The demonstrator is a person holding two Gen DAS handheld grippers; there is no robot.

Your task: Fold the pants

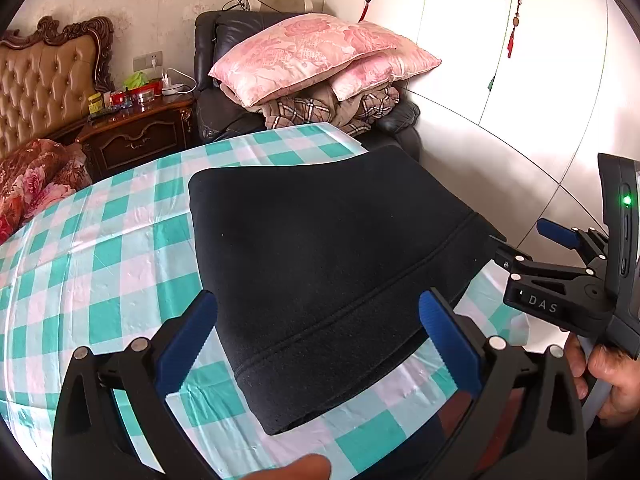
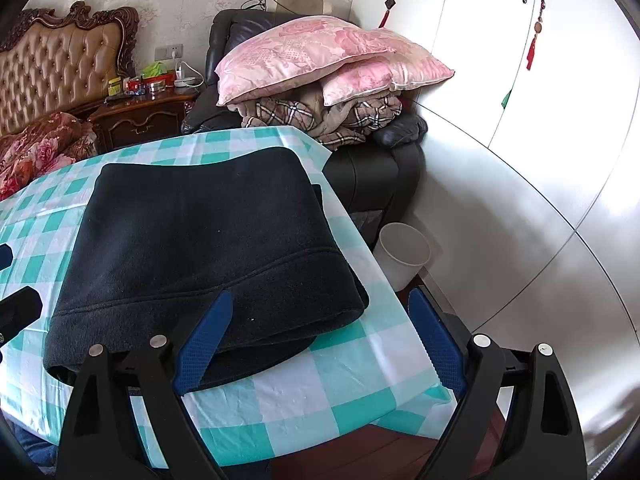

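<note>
The black pants (image 1: pixel 328 264) lie folded into a thick rectangular bundle on the checked teal-and-white tablecloth (image 1: pixel 100 264); they also show in the right wrist view (image 2: pixel 200 240). My left gripper (image 1: pixel 316 340) is open and empty, hovering just above the near hem of the bundle. My right gripper (image 2: pixel 316 344) is open and empty, near the bundle's front right corner over the table's corner. The right gripper also shows at the right edge of the left wrist view (image 1: pixel 520 240), open, beside the pants' right edge.
The table's right edge (image 2: pixel 360 240) drops to a white waste bin (image 2: pixel 404 254) on the floor. Behind stands a black armchair (image 2: pixel 380 172) piled with pink pillows (image 2: pixel 320 56) and blankets. A bed and a nightstand (image 1: pixel 136 136) are at the back left. White wardrobe doors (image 2: pixel 540 120) fill the right.
</note>
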